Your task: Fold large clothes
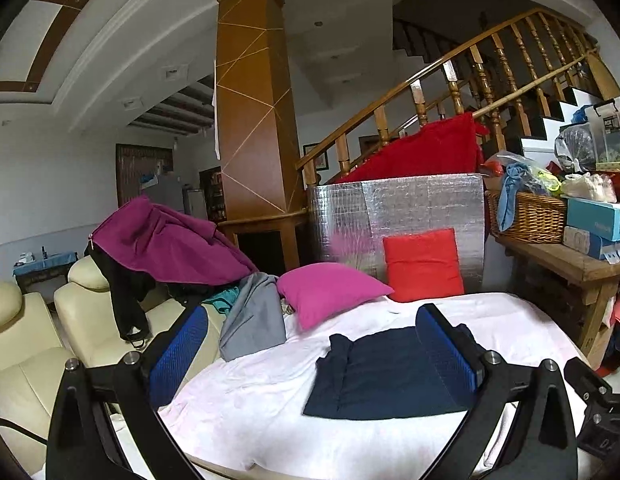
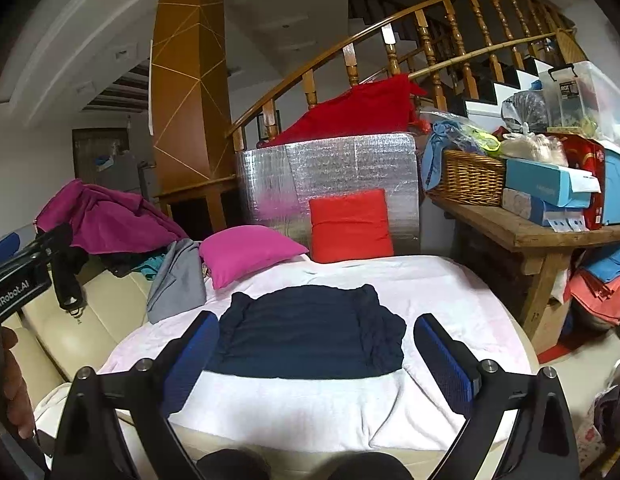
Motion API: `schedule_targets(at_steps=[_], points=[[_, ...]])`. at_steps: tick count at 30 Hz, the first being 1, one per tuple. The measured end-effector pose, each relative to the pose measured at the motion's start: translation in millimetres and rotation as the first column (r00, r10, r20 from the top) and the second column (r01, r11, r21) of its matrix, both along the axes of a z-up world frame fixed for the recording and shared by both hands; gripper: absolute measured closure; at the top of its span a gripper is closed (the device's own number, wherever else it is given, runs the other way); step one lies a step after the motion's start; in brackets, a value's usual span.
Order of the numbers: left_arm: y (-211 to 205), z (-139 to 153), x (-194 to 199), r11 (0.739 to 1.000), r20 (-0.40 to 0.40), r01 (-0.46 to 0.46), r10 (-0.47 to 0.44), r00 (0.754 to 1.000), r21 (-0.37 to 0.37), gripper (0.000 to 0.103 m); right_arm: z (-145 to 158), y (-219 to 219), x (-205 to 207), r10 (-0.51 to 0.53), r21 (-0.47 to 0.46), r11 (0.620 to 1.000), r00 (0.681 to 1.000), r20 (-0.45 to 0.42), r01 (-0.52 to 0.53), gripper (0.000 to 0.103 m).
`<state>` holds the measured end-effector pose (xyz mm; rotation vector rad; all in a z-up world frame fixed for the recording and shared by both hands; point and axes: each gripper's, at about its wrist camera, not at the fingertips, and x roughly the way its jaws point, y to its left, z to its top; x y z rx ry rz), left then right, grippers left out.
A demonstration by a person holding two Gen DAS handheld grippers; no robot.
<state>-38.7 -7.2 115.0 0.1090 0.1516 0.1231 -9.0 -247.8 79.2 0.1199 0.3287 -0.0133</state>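
Observation:
A dark navy garment (image 2: 310,332) lies folded into a rough rectangle on the white sheet (image 2: 430,288). It also shows in the left wrist view, navy garment (image 1: 382,376). My right gripper (image 2: 316,330) hangs above and in front of it, jaws wide apart, blue pads (image 2: 442,356) empty. My left gripper (image 1: 312,324) is open too, nothing between its blue pads (image 1: 178,348), raised over the sheet's left edge. The left gripper's black body (image 2: 18,276) appears at the left edge of the right wrist view.
A grey garment (image 1: 254,316) and magenta jacket (image 1: 166,240) lie on the cream sofa (image 1: 26,340) at left. A pink cushion (image 1: 330,288) and red cushion (image 1: 422,264) sit behind the sheet. A wooden bench (image 2: 530,236) with a wicker basket (image 2: 466,180) and boxes stands right.

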Motion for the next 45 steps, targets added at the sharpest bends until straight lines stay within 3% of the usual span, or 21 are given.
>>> schedule_targets(at_steps=[45], points=[[8, 3, -12, 1.000, -0.004, -0.007, 0.007, 1.000, 0.001, 0.000, 0, 2, -6, 0.016, 0.020, 1.000, 0.999, -0.029, -0.015, 0.003]])
